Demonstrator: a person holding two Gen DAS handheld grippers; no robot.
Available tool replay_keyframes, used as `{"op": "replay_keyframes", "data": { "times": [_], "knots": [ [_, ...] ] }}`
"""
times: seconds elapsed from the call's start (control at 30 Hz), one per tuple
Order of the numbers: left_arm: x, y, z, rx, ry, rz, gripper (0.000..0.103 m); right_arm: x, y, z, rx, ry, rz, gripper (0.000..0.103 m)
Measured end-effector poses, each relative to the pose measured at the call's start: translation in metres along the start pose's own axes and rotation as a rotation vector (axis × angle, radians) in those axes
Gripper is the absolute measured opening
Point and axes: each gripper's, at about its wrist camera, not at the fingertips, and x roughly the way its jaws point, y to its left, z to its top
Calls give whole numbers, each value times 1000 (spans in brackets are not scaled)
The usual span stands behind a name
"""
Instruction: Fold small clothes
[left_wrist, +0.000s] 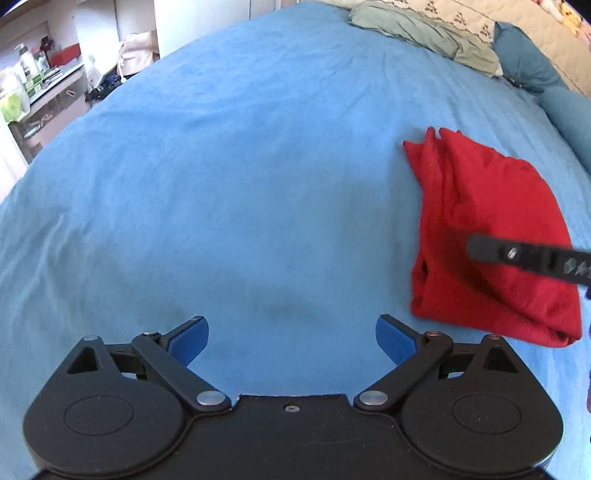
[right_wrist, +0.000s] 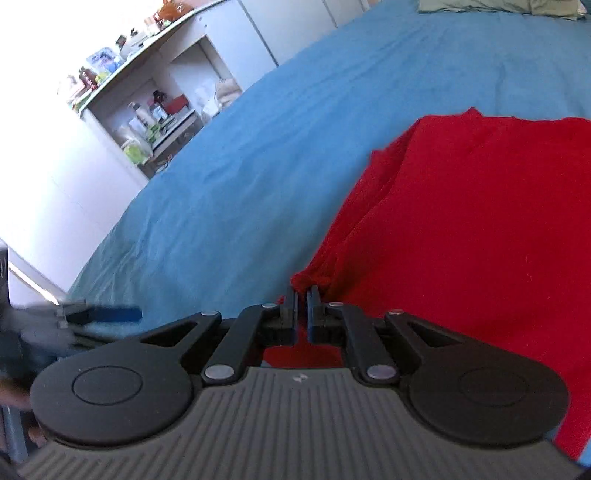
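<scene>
Your right gripper (right_wrist: 303, 295) pinches the red shirt's (left_wrist: 487, 236) near corner; your left gripper (left_wrist: 291, 332), spread wide, sits empty well left of it.

no readable text, label or number anywhere.

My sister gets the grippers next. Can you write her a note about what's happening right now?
Left gripper: open, holding nothing, over the bare blue bedsheet.
Right gripper: shut on a bunched edge of the red garment.
The garment lies on the sheet, loosely folded over but rumpled, to the right of the left gripper.
Left to do: smooth it and finish the fold.
</scene>
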Motion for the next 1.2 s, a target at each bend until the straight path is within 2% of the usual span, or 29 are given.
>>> {"op": "replay_keyframes", "data": {
  "times": [0.07, 0.13, 0.27, 0.3, 0.33, 0.37, 0.4, 0.47, 0.5, 0.6, 0.67, 0.8, 0.83, 0.9, 1.03, 1.2],
  "knots": [
    [-6, 2, 2, -13, -17, -12, 99, -11, 7, 6, -7, -52, 41, 20],
    [-9, 4, 7, -17, -39, -20, 99, -17, 13, 6, -37, -51, 82, 20],
    [-6, -2, 21, 3, -55, -26, 99, 6, 12, -7, -105, 62, 35, 20],
    [-6, -3, 23, 12, -54, -28, 99, 9, 10, -10, -115, 71, 16, 25],
    [-5, -4, 26, 20, -56, -30, 99, 9, 9, -13, -122, 67, 20, 26],
    [-5, -5, 28, 25, -62, -32, 99, 7, 9, -14, -131, 61, 28, 33],
    [-5, -6, 31, 29, -70, -37, 99, -1, 10, -18, -146, 55, 30, 56],
    [-9, -12, 36, 26, -80, -55, 99, -18, 19, -24, -207, -8, -7, 79],
    [-11, -15, 38, 24, -85, -72, 99, -29, 21, -28, -235, -37, -32, 84],
    [-15, -29, 45, 35, -86, -135, 98, -59, 12, -40, -256, -59, -129, 84],
    [-17, -44, 48, 65, -73, -176, 96, -80, 4, -51, -229, -79, -243, 84],
    [-8, -79, 44, 153, -27, -243, 81, -104, -18, -74, -111, -88, -397, 85],
    [-4, -85, 42, 169, -11, -251, 71, -110, -25, -80, -90, -86, -411, 85],
    [6, -96, 38, 187, 17, -262, 59, -110, -39, -89, -42, -77, -427, 85],
    [23, -106, 33, 175, 37, -238, 57, -117, -56, -101, 25, -92, -445, 85],
    [37, -105, 36, 120, 51, -207, 53, -105, -56, -99, 50, -89, -447, 85]
  ]
}}
